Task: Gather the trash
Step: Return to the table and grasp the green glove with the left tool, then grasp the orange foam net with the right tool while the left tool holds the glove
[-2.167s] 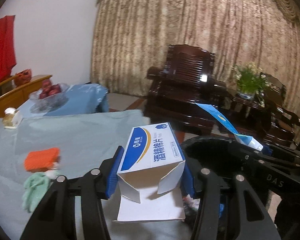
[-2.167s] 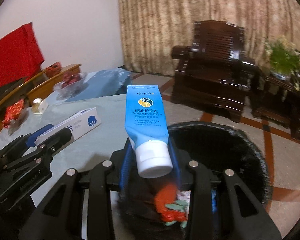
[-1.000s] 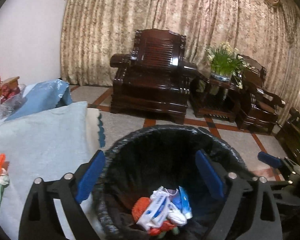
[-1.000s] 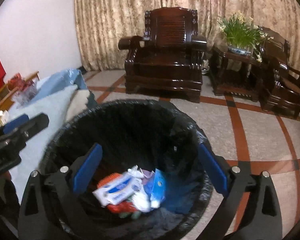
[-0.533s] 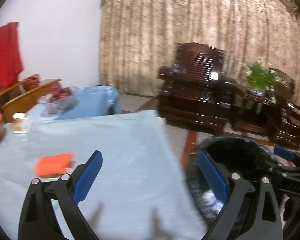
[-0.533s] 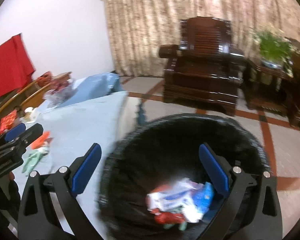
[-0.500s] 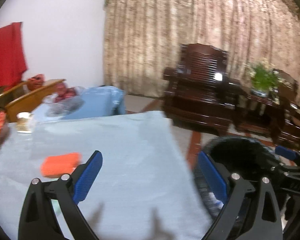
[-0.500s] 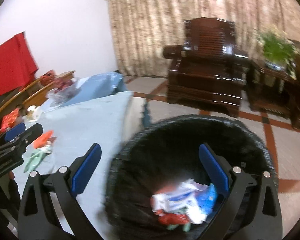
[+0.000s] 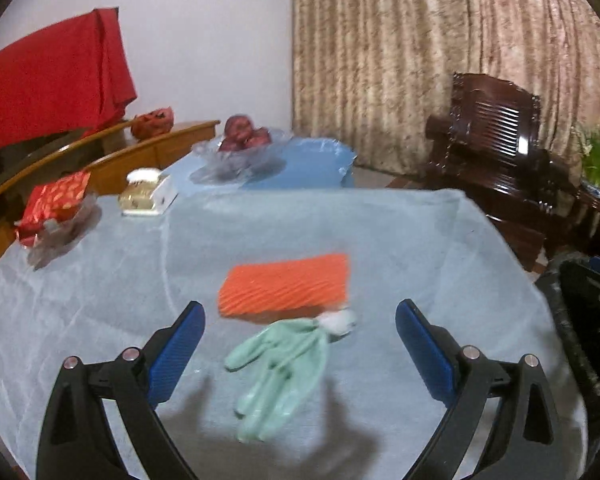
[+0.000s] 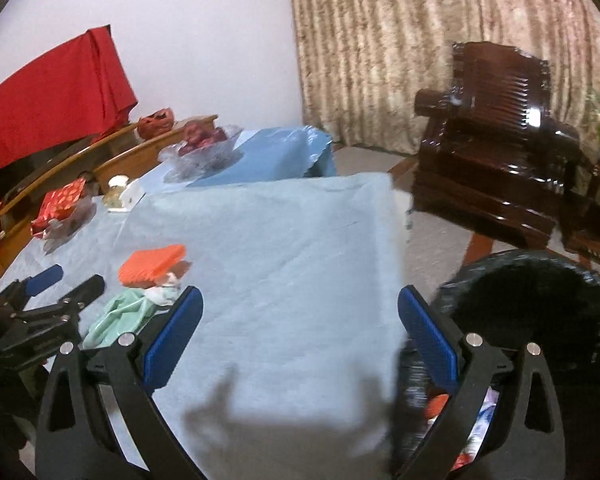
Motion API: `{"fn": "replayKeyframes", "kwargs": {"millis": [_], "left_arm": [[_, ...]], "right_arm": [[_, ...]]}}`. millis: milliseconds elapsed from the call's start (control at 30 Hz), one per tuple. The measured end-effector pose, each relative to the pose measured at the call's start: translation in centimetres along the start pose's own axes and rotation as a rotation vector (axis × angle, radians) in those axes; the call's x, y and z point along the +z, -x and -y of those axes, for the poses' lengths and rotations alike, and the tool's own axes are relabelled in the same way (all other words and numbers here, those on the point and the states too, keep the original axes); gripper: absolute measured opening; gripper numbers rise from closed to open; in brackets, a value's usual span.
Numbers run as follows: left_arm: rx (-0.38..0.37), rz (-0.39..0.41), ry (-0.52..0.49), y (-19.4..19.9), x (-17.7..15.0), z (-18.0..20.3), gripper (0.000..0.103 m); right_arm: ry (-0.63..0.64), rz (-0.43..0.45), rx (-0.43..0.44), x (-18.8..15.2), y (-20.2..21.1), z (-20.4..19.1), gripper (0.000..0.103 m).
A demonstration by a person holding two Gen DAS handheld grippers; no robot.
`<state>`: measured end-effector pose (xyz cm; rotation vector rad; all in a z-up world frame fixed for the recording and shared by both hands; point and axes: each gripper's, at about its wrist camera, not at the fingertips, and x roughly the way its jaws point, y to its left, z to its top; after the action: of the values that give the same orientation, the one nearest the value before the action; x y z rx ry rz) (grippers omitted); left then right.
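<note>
Now, table: the pale blue cloth-covered table [image 9: 340, 240] fills both views, where a second ago the bin did.
Bin: the black bag-lined round trash bin [image 10: 540, 304] sits off the table's right edge, wrappers inside at the lower right.
Left gripper [image 9: 300, 344]: empty, fingers wide apart, hovering over the trash; its white box is gone.
Right gripper [image 10: 298, 332]: empty, fingers wide apart, over table edge and bin.
Packet: ridged orange flat packet [image 9: 286, 290] lies on the cloth.
Glove: crumpled mint-green rubber glove [image 9: 282, 364] touches the packet's near edge, between the left fingers.
</note>
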<state>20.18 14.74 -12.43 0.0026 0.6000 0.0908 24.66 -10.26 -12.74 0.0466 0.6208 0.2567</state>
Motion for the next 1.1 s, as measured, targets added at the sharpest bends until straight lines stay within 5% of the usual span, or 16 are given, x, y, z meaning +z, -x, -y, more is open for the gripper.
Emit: {"fn": "replayKeyframes", "kwargs": {"millis": [300, 733, 833, 1033, 1100], "left_arm": [[-0.015, -0.101, 0.04, -4.3, -1.0, -1.3, 0.094], [-0.025, -0.266, 0.059, -9.1, -2.3, -1.1, 0.093], [-0.019, -0.301, 0.06, -9.8, -2.5, -1.1, 0.086], [-0.003, -0.279, 0.064, -9.5, -2.2, -1.2, 0.05], [-0.008, -0.268, 0.06, -9.2, -2.1, -1.0, 0.046]], "right_arm": [[0.033, -0.06, 0.023, -0.8, -3.8, -3.2, 0.095], [0.033, -0.086, 0.006, -1.2, -5.5, -2.6, 0.095], [0.035, -0.092, 0.004, -1.3, -5.7, -2.5, 0.095], [0.052, -0.094, -0.004, -1.5, -5.8, -2.8, 0.095], [0.052, -0.094, -0.004, -1.5, -5.8, -2.8, 0.095]]}}
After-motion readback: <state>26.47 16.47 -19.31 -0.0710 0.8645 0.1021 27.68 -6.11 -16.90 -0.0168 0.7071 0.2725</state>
